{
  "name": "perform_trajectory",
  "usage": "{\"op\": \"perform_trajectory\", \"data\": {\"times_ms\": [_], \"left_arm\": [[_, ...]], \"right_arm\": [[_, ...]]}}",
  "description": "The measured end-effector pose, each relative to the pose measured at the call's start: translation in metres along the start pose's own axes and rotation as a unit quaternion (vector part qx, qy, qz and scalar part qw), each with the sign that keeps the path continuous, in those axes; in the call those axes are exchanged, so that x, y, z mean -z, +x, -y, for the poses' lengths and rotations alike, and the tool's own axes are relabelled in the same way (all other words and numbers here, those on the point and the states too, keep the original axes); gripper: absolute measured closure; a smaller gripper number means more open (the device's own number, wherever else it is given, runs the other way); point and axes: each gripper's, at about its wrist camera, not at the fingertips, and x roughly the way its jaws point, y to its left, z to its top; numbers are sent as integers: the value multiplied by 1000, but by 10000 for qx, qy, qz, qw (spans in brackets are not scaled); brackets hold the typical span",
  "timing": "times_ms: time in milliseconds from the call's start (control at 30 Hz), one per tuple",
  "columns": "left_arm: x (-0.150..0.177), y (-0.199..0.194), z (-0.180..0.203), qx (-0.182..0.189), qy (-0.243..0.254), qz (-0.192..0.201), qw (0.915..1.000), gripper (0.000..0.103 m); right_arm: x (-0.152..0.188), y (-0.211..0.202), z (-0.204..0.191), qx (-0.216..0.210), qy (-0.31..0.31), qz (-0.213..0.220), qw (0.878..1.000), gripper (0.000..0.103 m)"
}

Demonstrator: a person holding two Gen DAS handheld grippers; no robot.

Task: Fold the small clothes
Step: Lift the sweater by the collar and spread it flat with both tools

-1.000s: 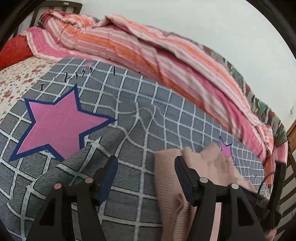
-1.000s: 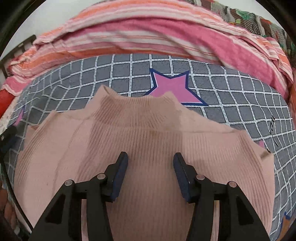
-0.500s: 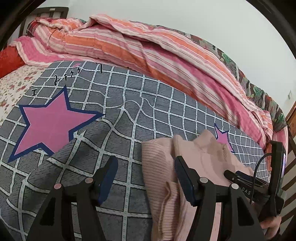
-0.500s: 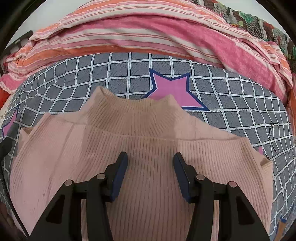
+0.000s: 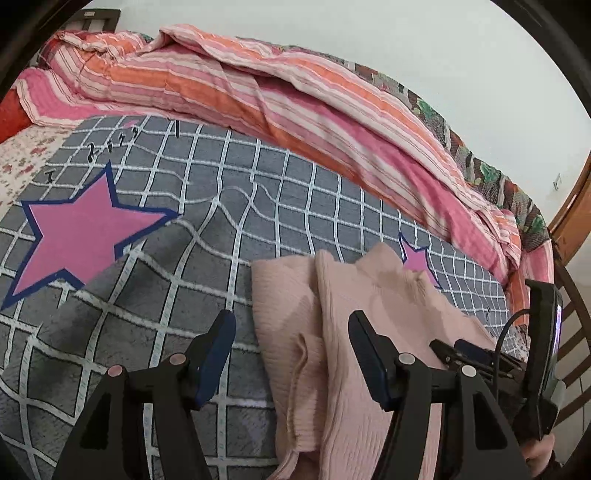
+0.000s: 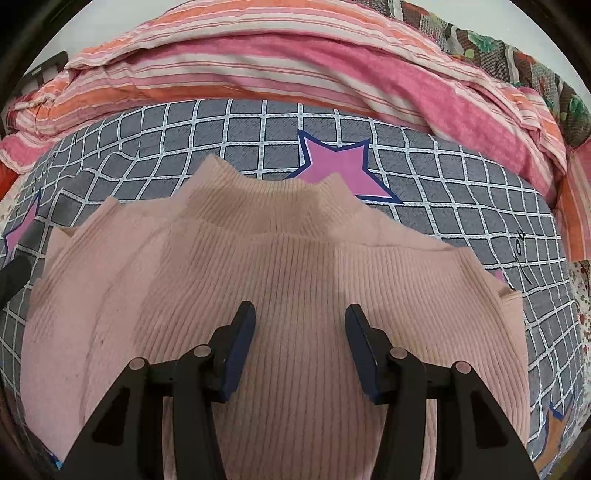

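Pink ribbed sweater (image 6: 288,295) lying flat on checked blanket (image 6: 258,129)
Left gripper (image 5: 291,332) and right gripper (image 6: 299,321) both spread apart, grasping nothing, above the knit

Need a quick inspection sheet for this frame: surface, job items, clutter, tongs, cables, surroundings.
Surface: grey checked bedspread with pink stars, wrinkled.
Job's things: pink ribbed sweater lying front-up on the bedspread, collar away from the tongs; its left edge is bunched.
Clutter: striped pink-orange quilt heaped along the far side.
Grippers: left tongs open over the sweater's left edge; right tongs open above the sweater's chest; neither grips fabric.
Cables: one black cable at the right tongs' device.
Surroundings: pale wall, wooden frame at right.
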Motion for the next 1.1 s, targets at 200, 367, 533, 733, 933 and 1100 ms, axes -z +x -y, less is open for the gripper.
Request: {"op": "perform_trajectory", "data": {"times_ms": [200,367,533,733,933,1100], "left_arm": [[8,-1,-14,425,-166,-231,9987,43],[15,-5,-16,659,-271,-204,9973,42],[33,-6,-17,876,-372,-253,9951,42],[61,-23,-7,1005,-238,-37,9946,42],[89,-46,-8,840,-167,266,9960,42],[111,-54,-4,787,2,169,9968,42]], "right_arm": [[7,-14,0,65,-60,-45,10000,53],[26,-27,1,48,-56,-2,10000,53],[48,-42,5,-60,2,85,9999,53],[75,-64,0,-67,-137,363,9992,53],[111,-73,-4,-63,-338,487,9982,53],[138,-85,-1,-169,-487,731,9960,53]]}}
